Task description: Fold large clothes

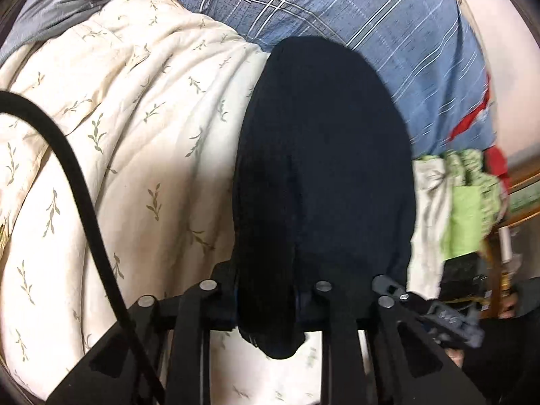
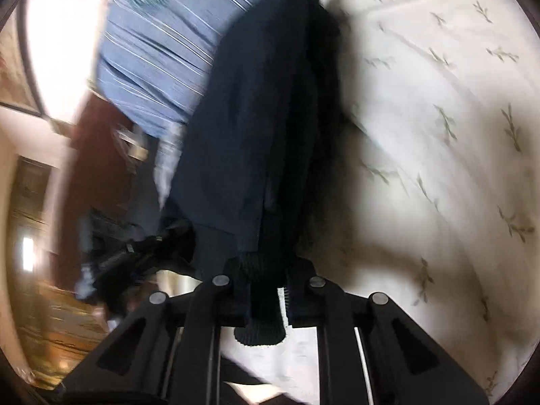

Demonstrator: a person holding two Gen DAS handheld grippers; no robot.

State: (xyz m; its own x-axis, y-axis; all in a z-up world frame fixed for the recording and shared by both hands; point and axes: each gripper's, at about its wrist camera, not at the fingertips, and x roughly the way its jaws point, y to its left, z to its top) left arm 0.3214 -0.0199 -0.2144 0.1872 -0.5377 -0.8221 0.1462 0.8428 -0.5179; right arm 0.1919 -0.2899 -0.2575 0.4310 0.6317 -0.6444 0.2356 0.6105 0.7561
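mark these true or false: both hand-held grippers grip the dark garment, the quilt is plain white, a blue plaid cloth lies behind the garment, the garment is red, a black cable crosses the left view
1. Both the left hand-held gripper and the right hand-held gripper are shut on the dark garment. True.
2. The quilt is plain white. False: cream with a small leaf print.
3. A blue plaid cloth lies behind the garment. True.
4. The garment is red. False: dark navy or black.
5. A black cable crosses the left view. True.

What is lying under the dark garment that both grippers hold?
Under the dark garment lie a cream leaf-print quilt and a blue striped cloth. Where the two meet beneath it is covered.
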